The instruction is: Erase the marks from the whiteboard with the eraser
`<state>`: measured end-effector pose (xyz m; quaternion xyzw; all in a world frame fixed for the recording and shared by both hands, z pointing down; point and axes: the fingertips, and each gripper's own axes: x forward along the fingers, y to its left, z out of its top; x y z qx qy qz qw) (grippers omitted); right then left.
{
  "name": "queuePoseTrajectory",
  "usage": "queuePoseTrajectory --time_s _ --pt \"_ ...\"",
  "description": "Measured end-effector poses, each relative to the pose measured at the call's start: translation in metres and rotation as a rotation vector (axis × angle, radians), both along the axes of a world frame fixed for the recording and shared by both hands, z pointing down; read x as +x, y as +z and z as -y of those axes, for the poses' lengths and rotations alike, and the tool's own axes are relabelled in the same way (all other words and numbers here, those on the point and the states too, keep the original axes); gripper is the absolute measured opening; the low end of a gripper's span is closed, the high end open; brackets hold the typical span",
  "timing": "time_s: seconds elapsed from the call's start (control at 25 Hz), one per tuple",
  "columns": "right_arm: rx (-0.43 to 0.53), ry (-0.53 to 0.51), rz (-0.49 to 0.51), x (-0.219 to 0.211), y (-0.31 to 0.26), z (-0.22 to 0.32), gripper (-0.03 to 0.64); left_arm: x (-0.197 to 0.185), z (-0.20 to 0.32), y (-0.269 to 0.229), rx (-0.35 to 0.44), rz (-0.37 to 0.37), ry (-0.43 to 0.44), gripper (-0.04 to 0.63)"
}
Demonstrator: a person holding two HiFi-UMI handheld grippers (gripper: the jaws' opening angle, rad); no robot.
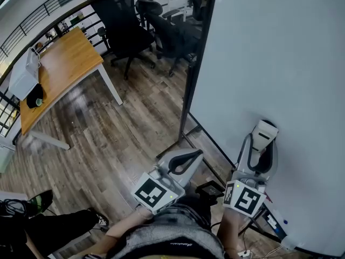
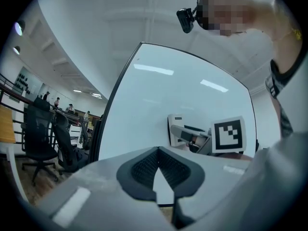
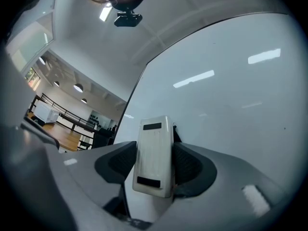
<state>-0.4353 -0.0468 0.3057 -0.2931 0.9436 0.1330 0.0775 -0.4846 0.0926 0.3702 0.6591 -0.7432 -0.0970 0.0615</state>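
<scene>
We are holding the white eraser (image 3: 153, 159) in the right gripper (image 1: 262, 144). In the right gripper view its two jaws are standing a moderate way apart and are pressing on the long sides of the eraser, one dark pad on each side. The eraser is standing upright between them and is reaching out past the jaw tips. In the head view it is resting at the lower part of the whiteboard (image 1: 280, 63), close to the board's left edge, and its flat side seems to be lying against the white surface. The left gripper view is showing the same thing from the side: the eraser is flat on the board with the right gripper behind it.

We are holding the left gripper (image 1: 190, 159) lower and to the left of the right one, apart from the board. Its jaw tips are meeting, only a thin wedge of light is showing between the pads, and nothing is sitting between them.

The board's dark frame (image 1: 190, 85) is running down to the wood floor (image 1: 135, 117). Well away on the left a wooden table (image 1: 64, 63) is standing, and some black office chairs (image 1: 125, 26) are standing behind it, near the board's edge.
</scene>
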Motion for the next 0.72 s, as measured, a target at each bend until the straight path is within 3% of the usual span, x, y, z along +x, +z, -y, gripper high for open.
queuePoseTrajectory --time_s 0.28,0.56,0.72 --pt "-0.003 -0.124 -0.023 -0.023 -0.002 -0.008 0.244 -0.001 0.018 -0.004 -0.002 -0.017 -0.046 0.003" --pt "0.025 -0.265 -0.050 -0.064 -0.007 -0.019 0.241 -0.017 0.022 -0.007 -0.025 0.021 -0.173 0.003" --pt "-0.020 -0.288 -0.032 -0.074 -0.003 -0.018 0.241 -0.021 0.023 -0.001 -0.031 0.006 -0.241 0.003"
